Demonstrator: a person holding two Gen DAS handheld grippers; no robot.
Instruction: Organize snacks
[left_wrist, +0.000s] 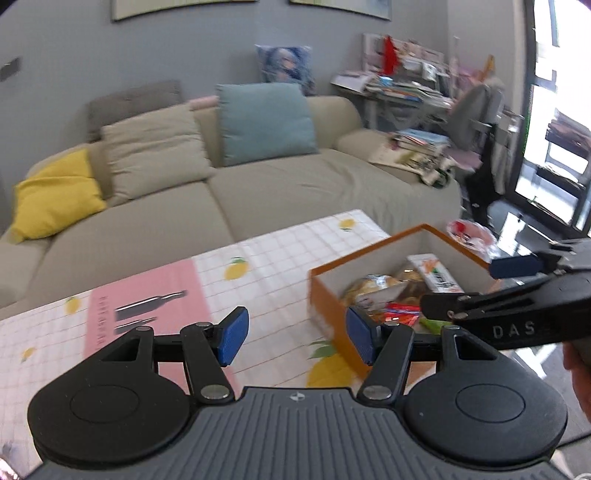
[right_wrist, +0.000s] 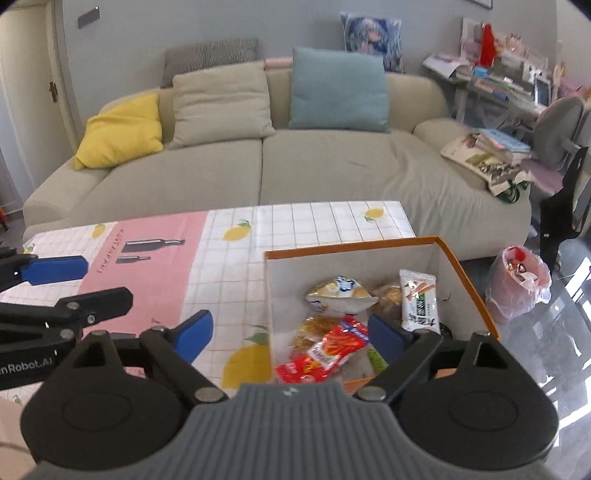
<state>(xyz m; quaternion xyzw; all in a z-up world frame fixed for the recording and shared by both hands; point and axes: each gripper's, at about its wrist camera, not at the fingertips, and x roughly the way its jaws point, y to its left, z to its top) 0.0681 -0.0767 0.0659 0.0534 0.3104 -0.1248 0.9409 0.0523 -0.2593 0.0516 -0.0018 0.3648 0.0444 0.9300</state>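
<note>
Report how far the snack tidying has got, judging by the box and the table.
Done: the snack packets, a red packet and a white packet among them, lie inside the orange box. In hand: nothing; the left gripper and right gripper both have open, empty jaws. Left: no loose snacks show on the visible part of the table, so it looks essentially finished.

We see glossy plastic snack packets (right_wrist: 325, 350) in a matt cardboard box (right_wrist: 469, 280), on a smooth printed tablecloth (right_wrist: 229, 280).

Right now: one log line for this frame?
left gripper open, empty | right gripper open, empty | snacks in orange box
</note>
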